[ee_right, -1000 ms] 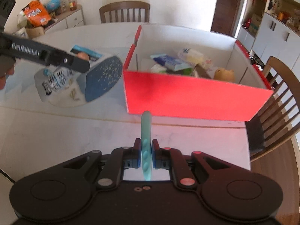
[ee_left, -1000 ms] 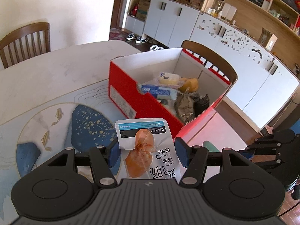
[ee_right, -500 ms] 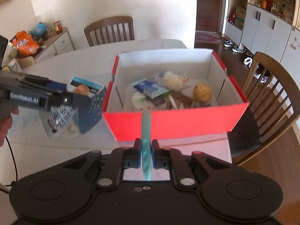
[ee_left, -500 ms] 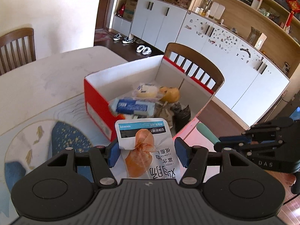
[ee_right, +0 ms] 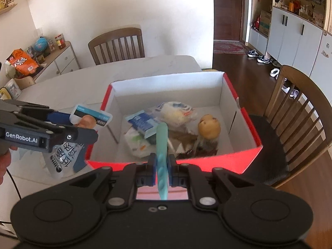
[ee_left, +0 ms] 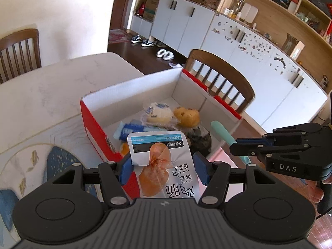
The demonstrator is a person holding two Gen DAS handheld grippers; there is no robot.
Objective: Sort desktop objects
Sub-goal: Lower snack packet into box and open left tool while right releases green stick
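Now left hand-held gripper (ee_left: 164,167) clamps snack pouch (ee_left: 164,166); right hand-held gripper (ee_right: 161,170) pinches teal stick (ee_right: 161,145) over red box (ee_right: 244,145).

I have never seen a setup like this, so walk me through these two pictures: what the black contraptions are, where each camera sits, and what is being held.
There is no robot here. A person holds one pair of handheld tongs in each hand, and each pair carries a wide-angle camera looking forward along its two fingers.

In the left-hand view, the left tongs are shut on a chicken snack pouch. In the right-hand view, the right tongs are shut on a mint-green handle; what tool it belongs to cannot be told.

Each camera also catches the other tongs at the side. Both hang by a red cardboard box on a pale table. Inside lie a wrapped bun, a blue-and-white packet and a round yellowish item.
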